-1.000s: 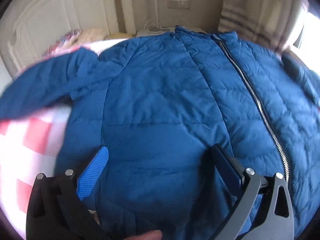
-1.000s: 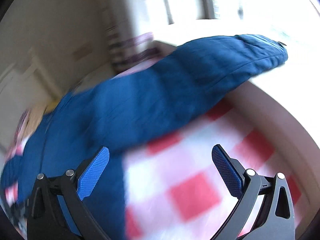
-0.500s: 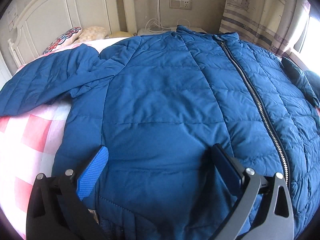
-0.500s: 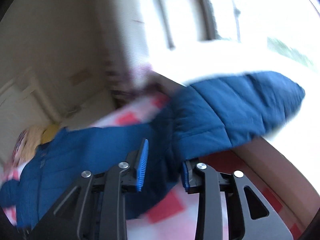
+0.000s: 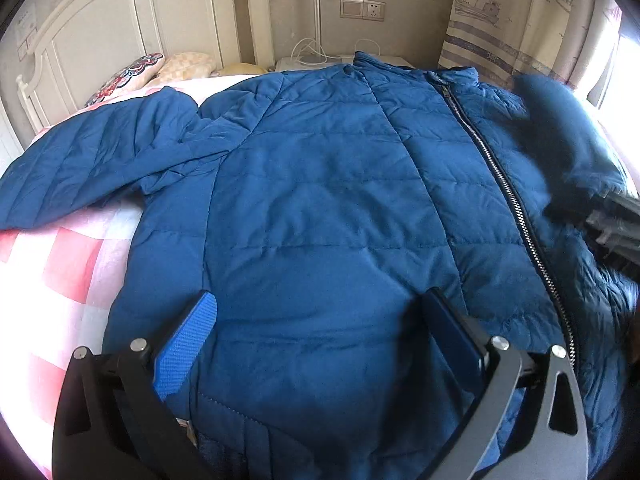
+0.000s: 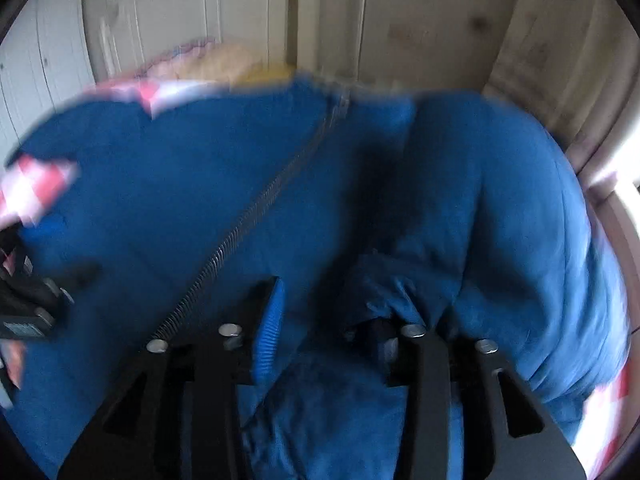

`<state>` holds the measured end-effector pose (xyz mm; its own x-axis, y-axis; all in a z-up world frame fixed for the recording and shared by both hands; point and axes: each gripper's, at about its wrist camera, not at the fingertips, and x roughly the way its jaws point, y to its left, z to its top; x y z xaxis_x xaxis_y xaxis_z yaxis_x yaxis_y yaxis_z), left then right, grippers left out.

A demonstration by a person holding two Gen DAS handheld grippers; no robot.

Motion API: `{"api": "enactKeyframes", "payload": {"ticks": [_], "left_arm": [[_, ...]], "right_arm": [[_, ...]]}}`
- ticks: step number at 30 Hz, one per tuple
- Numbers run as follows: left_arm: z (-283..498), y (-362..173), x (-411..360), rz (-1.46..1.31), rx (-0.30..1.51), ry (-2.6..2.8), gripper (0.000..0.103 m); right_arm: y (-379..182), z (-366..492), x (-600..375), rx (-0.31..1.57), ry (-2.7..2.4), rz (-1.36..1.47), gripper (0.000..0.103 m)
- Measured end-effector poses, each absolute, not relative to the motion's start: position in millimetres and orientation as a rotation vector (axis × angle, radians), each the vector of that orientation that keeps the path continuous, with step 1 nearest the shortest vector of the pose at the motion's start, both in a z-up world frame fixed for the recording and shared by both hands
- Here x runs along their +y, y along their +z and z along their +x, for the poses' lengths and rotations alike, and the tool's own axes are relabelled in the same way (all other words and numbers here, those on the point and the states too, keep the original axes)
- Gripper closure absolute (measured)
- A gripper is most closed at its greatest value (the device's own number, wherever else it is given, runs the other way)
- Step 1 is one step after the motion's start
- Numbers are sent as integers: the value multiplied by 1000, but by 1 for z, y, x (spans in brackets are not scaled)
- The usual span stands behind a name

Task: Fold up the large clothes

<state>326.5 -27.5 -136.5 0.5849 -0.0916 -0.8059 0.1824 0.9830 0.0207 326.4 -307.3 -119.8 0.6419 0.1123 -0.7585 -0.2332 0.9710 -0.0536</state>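
Note:
A blue quilted jacket [image 5: 328, 200] lies front up on the bed, zipper [image 5: 504, 184] closed, its left sleeve [image 5: 92, 164] spread out over the sheet. My left gripper [image 5: 320, 340] is open just above the jacket's lower hem and holds nothing. My right gripper [image 6: 324, 320] is shut on the jacket's right sleeve [image 6: 500, 220], which hangs folded over the jacket's front [image 6: 180, 200]. In the left wrist view that sleeve [image 5: 560, 132] is a blurred blue mass at the right.
The bed has a pink and white checked sheet [image 5: 60, 264]. A white headboard [image 5: 120, 40] and pillows [image 5: 132, 76] are at the far end. A nightstand with cables [image 5: 320, 56], a wall socket [image 5: 362, 9] and a curtain [image 5: 520, 20] stand behind.
My right gripper has closed on the right sleeve and swung it up and across over the jacket's front. My left gripper has stayed open over the hem.

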Motion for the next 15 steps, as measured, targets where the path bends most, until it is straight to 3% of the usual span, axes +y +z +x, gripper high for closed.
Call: {"api": "enactKeyframes", "payload": {"ticks": [2, 4, 9, 15], "left_arm": [[327, -136, -28, 104, 932, -161, 2], [327, -136, -28, 105, 932, -160, 2], [327, -136, -28, 106, 931, -160, 2], [327, -136, -28, 103, 931, -162, 2]], "right_arm": [[-113, 328, -321, 882, 245, -81, 43], [-101, 323, -337, 896, 273, 19, 34], [-75, 273, -399, 786, 223, 315, 33], [-89, 259, -500, 715, 5, 690, 33]]}}
